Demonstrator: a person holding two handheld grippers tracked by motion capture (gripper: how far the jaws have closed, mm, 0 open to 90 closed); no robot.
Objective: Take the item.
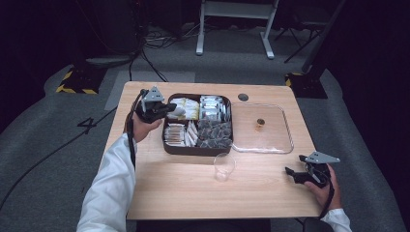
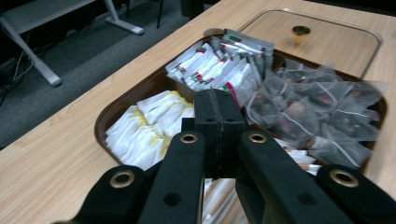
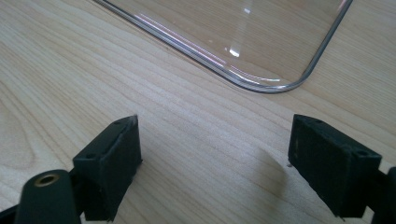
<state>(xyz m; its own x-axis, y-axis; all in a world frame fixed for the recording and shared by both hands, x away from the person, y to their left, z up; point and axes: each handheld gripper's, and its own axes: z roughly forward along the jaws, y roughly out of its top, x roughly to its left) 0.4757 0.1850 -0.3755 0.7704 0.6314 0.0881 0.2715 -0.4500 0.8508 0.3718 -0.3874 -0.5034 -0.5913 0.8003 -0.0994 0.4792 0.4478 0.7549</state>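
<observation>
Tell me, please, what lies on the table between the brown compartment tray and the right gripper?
In the high view, a clear plastic cup stands just below the tray; from it to the right gripper the wooden table is bare.

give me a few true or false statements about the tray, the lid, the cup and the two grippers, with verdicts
1. The left gripper is over the brown tray, its fingers closed together. True.
2. The right gripper is shut on the clear cup. False: its fingers are spread apart over bare table, and the cup stands alone in front of the tray.
3. The clear lid covers the tray. False: it lies flat on the table beside the tray, on its right.
4. The tray holds packets sorted into compartments. True: white and yellow sachets sit in one, mesh tea bags in another.
5. The cup lies on its side. False: it stands upright.
</observation>
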